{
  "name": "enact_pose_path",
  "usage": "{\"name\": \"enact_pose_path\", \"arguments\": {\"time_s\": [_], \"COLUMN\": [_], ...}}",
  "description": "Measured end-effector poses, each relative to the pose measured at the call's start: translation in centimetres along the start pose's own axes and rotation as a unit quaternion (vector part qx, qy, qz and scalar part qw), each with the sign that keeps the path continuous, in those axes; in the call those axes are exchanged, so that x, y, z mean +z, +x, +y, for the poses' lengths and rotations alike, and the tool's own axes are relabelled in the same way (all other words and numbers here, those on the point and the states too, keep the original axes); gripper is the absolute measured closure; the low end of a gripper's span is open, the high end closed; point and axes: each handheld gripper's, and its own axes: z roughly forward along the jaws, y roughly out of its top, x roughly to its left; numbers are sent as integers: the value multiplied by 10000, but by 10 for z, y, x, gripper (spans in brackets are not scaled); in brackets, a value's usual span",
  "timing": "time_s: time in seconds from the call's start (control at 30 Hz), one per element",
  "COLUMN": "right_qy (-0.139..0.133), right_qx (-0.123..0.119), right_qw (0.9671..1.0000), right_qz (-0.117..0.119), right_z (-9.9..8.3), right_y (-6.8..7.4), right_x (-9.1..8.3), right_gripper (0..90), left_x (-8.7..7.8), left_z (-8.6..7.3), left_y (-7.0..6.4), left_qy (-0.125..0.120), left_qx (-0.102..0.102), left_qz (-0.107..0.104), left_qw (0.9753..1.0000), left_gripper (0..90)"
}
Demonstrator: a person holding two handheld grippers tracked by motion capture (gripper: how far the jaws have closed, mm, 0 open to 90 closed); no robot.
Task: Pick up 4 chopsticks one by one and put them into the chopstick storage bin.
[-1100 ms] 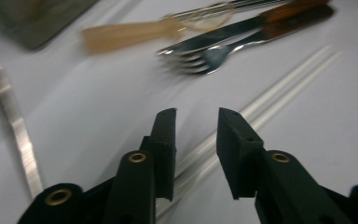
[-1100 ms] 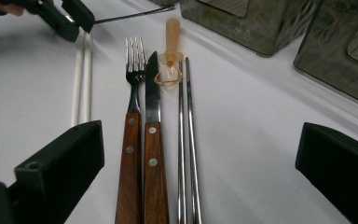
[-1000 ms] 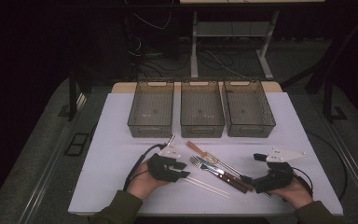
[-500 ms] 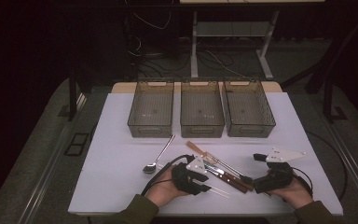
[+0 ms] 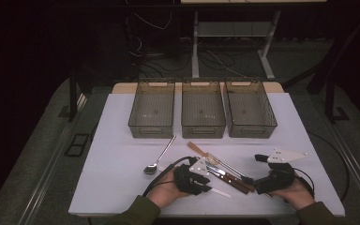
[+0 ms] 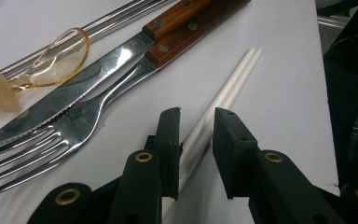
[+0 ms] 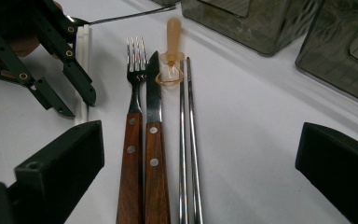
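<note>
A pair of white chopsticks (image 6: 233, 81) lies on the white tabletop. My left gripper (image 6: 196, 114) is open, with its jaws low on either side of them. In the high view the left gripper (image 5: 201, 183) sits at the left of a row of cutlery. The row holds a wooden-handled fork (image 7: 133, 107), a wooden-handled knife (image 7: 154, 140), metal chopsticks (image 7: 186, 140) and a small amber plastic piece (image 7: 170, 51). My right gripper (image 7: 200, 177) is wide open with nothing between its jaws, just short of the handles. In the high view the right gripper (image 5: 254, 169) is at the row's right end.
Three smoky plastic bins (image 5: 152, 130) (image 5: 203, 131) (image 5: 251, 131) stand side by side at the back of the table. A metal spoon (image 5: 158, 157) lies alone left of the cutlery. The table's front edge is close under both hands.
My left gripper has moved right, off the spoon, and now straddles the white chopsticks. The spoon lies uncovered. The right gripper has stayed put.
</note>
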Motion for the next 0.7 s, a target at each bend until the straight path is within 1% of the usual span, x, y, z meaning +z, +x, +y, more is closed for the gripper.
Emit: {"name": "enact_pose_path", "arguments": {"time_s": [0.07, 0.1, 0.17, 0.23, 0.27, 0.33, 0.37, 0.4, 0.47, 0.57, 0.6, 0.7], "right_qy": [-1, -1, 2, 3, 2, -3, -4, -2, 3, -1, -1, 1], "right_qx": [2, 13, 1, -1, 7, 7, 9, 6, 10, 19, 23, 19], "right_qw": [10000, 10000, 10000, 10000, 10000, 10000, 10000, 10000, 10000, 10000, 10000, 10000], "right_qz": [-1, 2, 1, 0, -1, -2, -3, -3, 1, -5, -7, 1], "right_z": [0, 0, 0, 0, 0, 0, 0, 0, 0, 0, 0, 0], "right_y": [0, 0, 0, 0, 0, 0, 0, 0, 0, 0, 0, 0], "right_x": [0, 0, 0, 0, 0, 0, 0, 0, 0, -1, -1, -1], "right_gripper": [13, 13, 13, 13, 13, 13, 13, 13, 13, 13, 13, 13], "left_x": [0, 2, 2, 1, 1, 3, 3, 4, 4, 5, 5, 5], "left_z": [0, 0, 1, 1, 2, 2, 2, 3, 4, 4, 4, 5], "left_y": [-1, -3, -3, -3, -3, -5, -6, -6, -8, -10, -12, -13], "left_qy": [-31, -119, -125, -71, -61, -89, -97, -94, -96, -71, -72, -34], "left_qx": [-28, -123, -117, -34, -24, -17, -46, -9, -2, 10, -78, -4], "left_qz": [-1, 0, -34, -98, -124, -166, -186, -178, -185, -279, -323, -334], "left_qw": [10000, 9999, 9998, 9999, 9999, 9998, 9998, 9998, 9998, 9996, 9994, 9994], "left_gripper": [715, 718, 725, 735, 739, 745, 748, 749, 751, 758, 760, 763]}}
